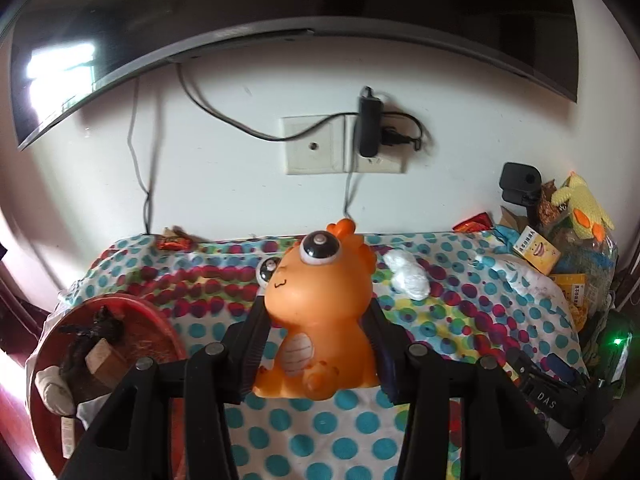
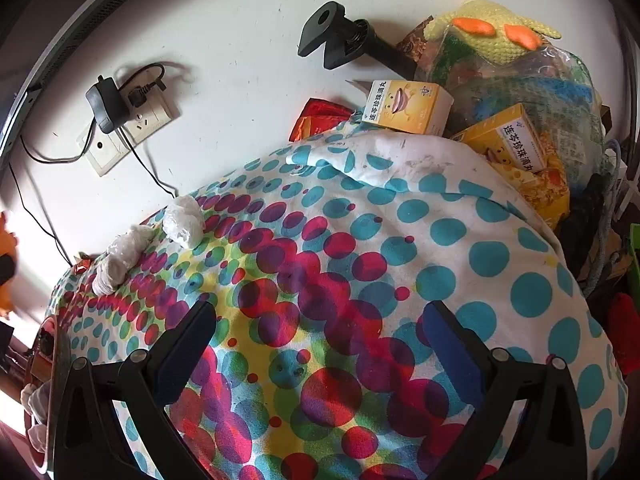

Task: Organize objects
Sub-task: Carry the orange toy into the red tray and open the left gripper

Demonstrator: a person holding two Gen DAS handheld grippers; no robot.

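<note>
Both pads of your left gripper point(image 1: 316, 344) pinch the orange dragon toy point(image 1: 316, 312) mid-body — hollow, squashy, slick-looking — so squeeze gently; right gripper point(image 2: 320, 344) spread, empty.

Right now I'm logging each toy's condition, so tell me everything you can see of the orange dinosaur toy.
The orange dinosaur toy looks like glossy soft vinyl: a rounded body, big bulging black-and-white eyes, a small drawn mouth, head bumps, a pale striped belly patch and stubby feet. It sits upright, head turned to the left of the picture, clamped at both flanks by the left tool, above the polka-dot cloth. No damage shows; its back is hidden.
</note>
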